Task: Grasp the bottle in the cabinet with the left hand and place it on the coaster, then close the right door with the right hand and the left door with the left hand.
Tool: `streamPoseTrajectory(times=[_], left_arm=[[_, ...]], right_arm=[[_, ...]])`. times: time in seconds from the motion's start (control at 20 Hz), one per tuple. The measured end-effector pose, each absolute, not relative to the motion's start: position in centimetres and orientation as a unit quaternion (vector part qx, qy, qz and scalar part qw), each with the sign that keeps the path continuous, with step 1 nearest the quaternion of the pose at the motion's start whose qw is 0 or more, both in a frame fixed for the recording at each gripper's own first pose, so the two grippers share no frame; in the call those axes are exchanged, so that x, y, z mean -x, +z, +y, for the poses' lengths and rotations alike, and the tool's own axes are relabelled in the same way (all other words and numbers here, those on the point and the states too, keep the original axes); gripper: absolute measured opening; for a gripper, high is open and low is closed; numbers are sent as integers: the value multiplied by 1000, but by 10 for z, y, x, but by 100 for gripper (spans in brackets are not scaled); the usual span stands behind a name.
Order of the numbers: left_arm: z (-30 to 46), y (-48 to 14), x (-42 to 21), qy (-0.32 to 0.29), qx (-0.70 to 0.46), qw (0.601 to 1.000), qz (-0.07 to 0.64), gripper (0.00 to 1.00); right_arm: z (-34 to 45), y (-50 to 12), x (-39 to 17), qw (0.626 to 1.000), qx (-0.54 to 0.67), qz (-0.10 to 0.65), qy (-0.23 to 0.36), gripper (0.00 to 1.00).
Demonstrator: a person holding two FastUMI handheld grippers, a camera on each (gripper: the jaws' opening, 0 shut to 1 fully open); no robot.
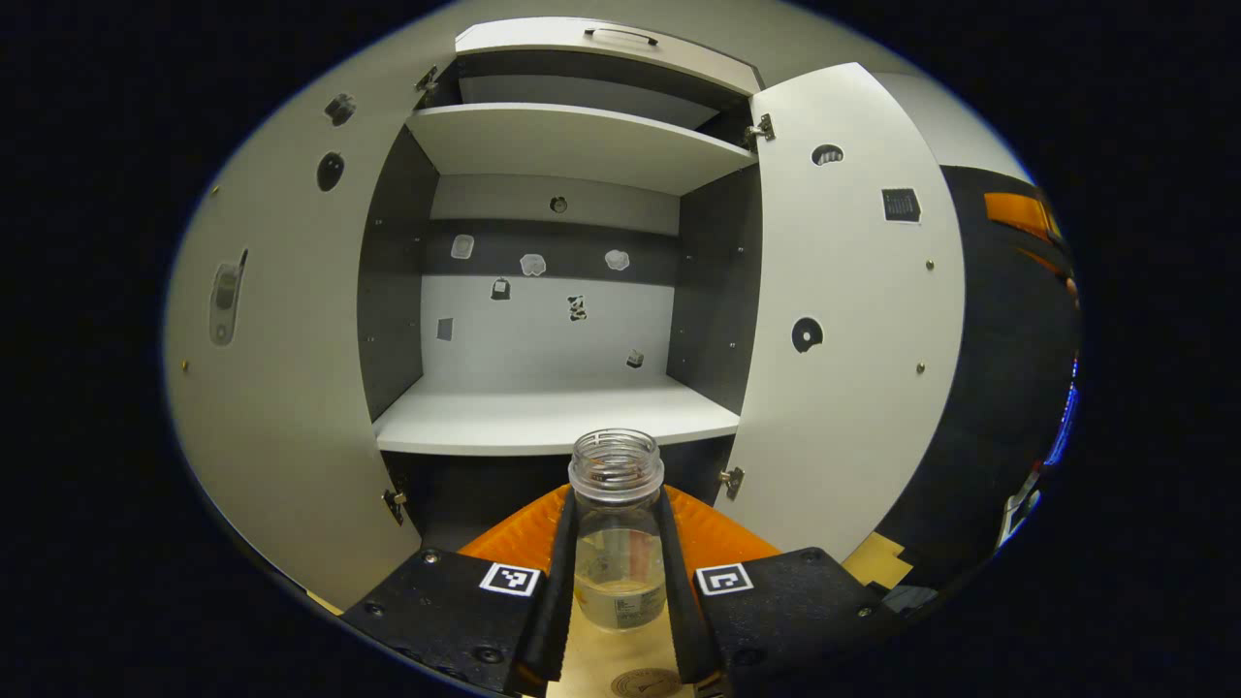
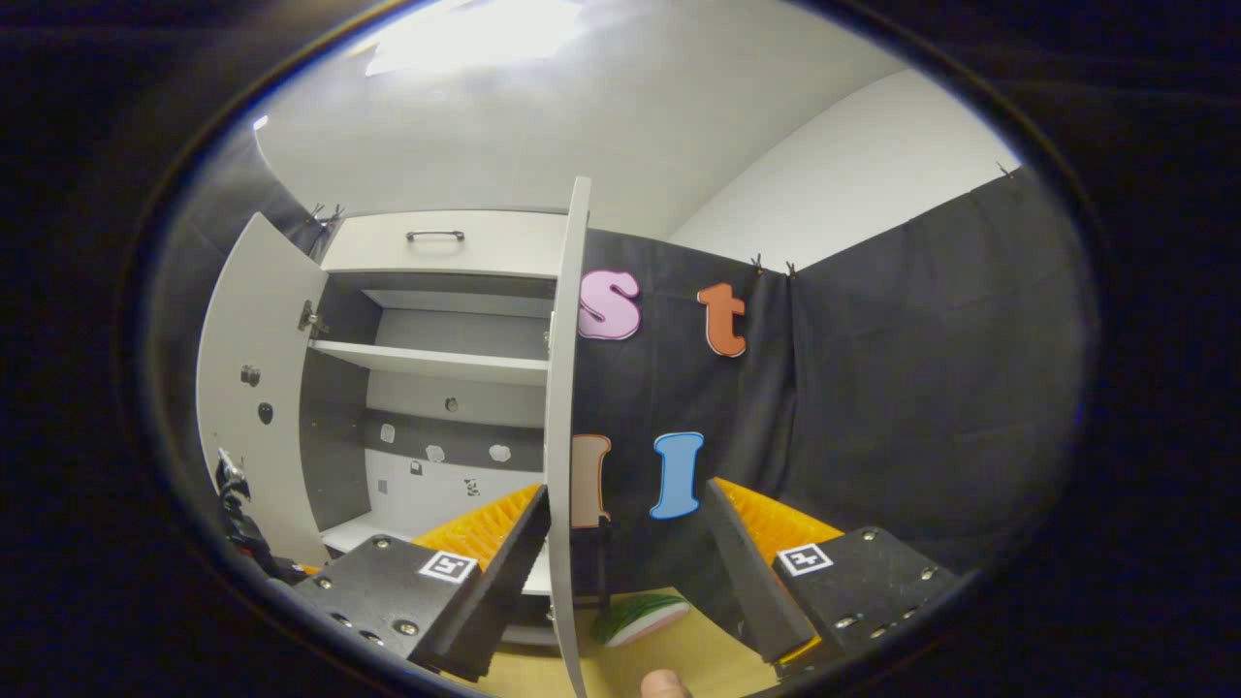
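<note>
Between the two fingers of the left claw (image 1: 620,601) stands the clear, uncapped glass bottle with a threaded neck (image 1: 617,528), both fingers pressed against its sides, so the claw is gripping it. It is out of the white two-door cabinet (image 1: 557,417) and held over the light wooden tabletop (image 1: 591,664). At the bottom edge of the left gripper view, the rim of a round pale coaster (image 1: 648,684) shows just ahead of the bottle's base; whether the base touches anything yet I cannot tell.

Risks, as judged from here:
- Bottle is open-topped with a little clear liquid at the bottom; any tilt on set-down could spill it.
- Coaster is largely out of sight under the claw, so the base could land half off its edge and rock on release.
- Smooth glass held only at the sides may slip (grip sits low on the body).

Right claw (image 2: 620,572) is open and empty, its fingers straddling the edge of the white right cabinet door (image 2: 567,407), which stands ajar. A careless push could swing it against a green-and-white rounded object (image 2: 642,618) on the tabletop near its foot. Left cabinet door (image 1: 276,388) is also open.

Writing: a small printed label low on the bottle, too small to read; no brand discernible.
</note>
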State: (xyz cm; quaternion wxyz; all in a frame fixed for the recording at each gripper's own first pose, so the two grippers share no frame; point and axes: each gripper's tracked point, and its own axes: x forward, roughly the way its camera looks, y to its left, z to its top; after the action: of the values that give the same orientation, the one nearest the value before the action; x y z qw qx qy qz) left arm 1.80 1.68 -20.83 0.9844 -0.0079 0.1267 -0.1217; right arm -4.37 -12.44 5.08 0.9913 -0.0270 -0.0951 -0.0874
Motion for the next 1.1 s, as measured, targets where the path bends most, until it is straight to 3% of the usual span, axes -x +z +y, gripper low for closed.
streamPoseTrajectory(times=[0.2,0.8,1.1], left_arm=[[16,-249,7,-135,16,983,127,44],[6,-394,45,-120,41,959,252,45],[-3,-434,52,-124,30,951,280,48]], right_arm=[[-129,51,39,991,29,-98,-81,96],[-143,50,31,990,60,-97,-77,96],[-162,50,31,989,64,-95,-92,96]])
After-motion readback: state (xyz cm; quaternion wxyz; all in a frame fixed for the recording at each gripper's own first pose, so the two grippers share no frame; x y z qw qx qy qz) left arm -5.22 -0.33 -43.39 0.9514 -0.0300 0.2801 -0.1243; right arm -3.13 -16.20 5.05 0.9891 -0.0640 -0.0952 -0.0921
